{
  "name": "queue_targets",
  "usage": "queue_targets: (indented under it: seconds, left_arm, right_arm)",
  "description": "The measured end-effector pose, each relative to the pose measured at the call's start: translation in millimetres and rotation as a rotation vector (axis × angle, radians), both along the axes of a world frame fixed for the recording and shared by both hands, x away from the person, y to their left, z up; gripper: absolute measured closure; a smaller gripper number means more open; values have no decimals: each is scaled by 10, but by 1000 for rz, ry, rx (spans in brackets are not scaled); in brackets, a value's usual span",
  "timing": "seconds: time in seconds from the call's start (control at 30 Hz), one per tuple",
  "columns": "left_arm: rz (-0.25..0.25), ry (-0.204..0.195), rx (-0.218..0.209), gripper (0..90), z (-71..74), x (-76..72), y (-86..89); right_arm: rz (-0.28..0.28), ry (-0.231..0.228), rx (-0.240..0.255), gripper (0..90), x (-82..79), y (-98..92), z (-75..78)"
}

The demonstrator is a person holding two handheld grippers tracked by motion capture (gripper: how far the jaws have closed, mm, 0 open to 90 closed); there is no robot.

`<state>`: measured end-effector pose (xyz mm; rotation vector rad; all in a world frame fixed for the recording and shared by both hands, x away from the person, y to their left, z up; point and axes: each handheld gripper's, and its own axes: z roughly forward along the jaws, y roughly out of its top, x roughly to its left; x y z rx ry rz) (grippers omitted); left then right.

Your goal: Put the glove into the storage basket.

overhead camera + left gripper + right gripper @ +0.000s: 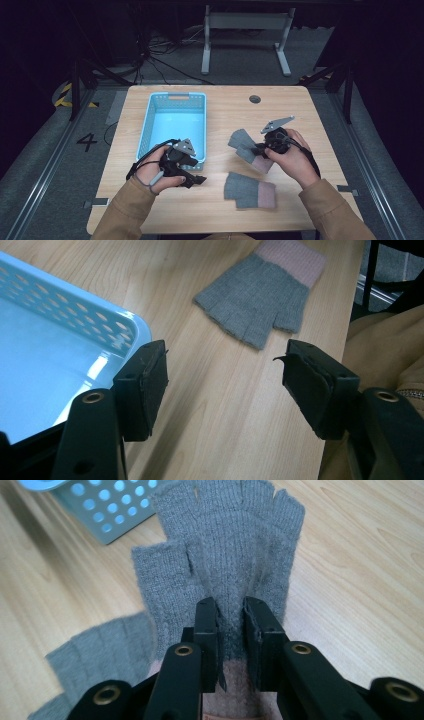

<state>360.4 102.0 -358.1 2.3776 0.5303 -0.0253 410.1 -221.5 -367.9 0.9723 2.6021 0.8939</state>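
My right claw [231,630] pinched glove [225,555], lifted mid-desk [300,110]; left claw [225,385] gaped empty beside basket [135,327] corner.

Tan sleeves, black tongs

Both tongs, left [197,180] and right [260,148], have matte black bodies, brass-ringed screw holes, square pads, grey three-cornered top plates and trailing black cables.

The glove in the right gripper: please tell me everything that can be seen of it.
The held glove is grey knit, fingerless, with a pink cuff. The right gripper is shut on it, the jaws pinching the grey knit just above the cuff, so the short finger stubs and thumb stick out beyond the jaws. In the high view it is right of the blue basket; whether it still touches the wooden table is unclear. A second matching glove lies flat nearer the person.
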Motion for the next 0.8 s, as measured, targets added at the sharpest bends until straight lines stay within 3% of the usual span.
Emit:
queue_targets:
  seconds: [0.4,0.8]
  left_arm:
    - [-6,-1,5,354,0,-9,-15]
    - [-5,5,-8,378,-14,14,-34]
  right_arm:
    - [31,-3,57,775,-290,-133,-2]
    - [90,-6,41,774,-428,-144,-8]
